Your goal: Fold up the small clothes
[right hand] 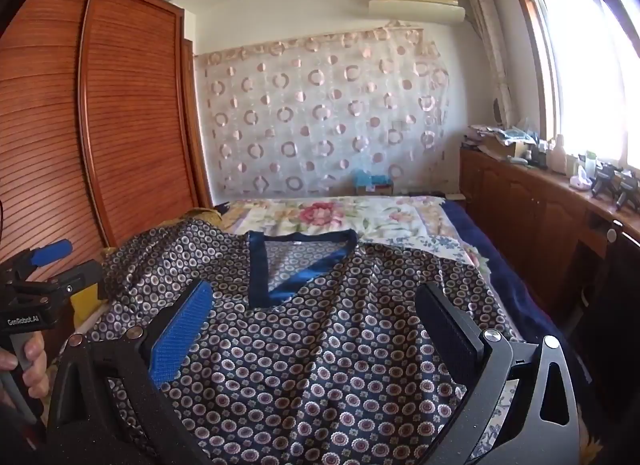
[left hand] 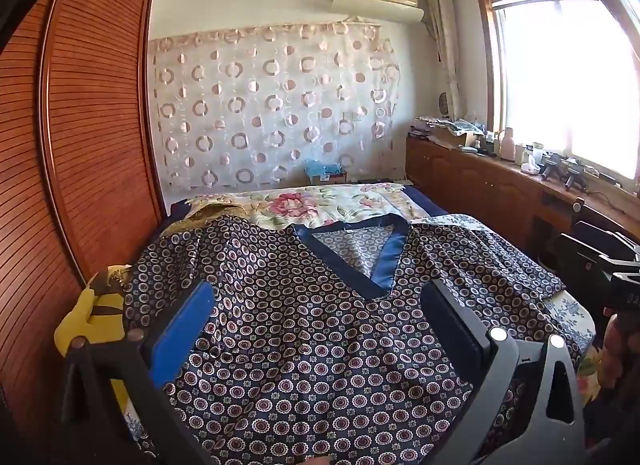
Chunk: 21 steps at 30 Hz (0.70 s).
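A dark blue top [left hand: 304, 329] with a circle print and a blue V-neck band [left hand: 352, 261] lies spread face up on the bed, collar away from me; it also shows in the right wrist view [right hand: 320, 329]. My left gripper [left hand: 320, 297] is open and hovers over the lower chest of the top, holding nothing. My right gripper [right hand: 316, 301] is open over the same garment, a little to the right, empty. The left gripper also shows at the left edge of the right wrist view [right hand: 52, 261], held by a hand.
A floral bedspread [left hand: 320, 201] covers the bed beyond the top. A wooden louvred wardrobe [left hand: 88, 137] stands at the left. A low wooden cabinet [left hand: 500, 185] with bottles and clutter runs under the window at the right. A yellow object [left hand: 92, 325] lies by the left sleeve.
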Available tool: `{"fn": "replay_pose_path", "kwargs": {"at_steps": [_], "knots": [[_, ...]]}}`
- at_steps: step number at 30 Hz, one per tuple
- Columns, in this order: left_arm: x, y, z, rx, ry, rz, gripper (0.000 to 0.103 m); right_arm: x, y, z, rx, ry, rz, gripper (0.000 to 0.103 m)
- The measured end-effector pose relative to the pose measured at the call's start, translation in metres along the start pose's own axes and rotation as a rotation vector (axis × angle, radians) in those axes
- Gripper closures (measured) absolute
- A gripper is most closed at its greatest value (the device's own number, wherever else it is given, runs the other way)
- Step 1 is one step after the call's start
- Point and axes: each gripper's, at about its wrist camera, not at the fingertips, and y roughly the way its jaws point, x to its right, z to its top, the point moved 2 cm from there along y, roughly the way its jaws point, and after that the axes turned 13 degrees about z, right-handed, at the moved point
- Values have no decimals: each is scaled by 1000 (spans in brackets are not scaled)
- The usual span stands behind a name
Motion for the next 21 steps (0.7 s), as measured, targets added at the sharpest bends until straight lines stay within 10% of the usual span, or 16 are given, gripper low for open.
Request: {"fn": "replay_pose_path", "kwargs": {"at_steps": [21], "knots": [[2, 0, 0, 1, 3, 5, 0, 0, 0, 0, 2, 1, 2, 0]]}}
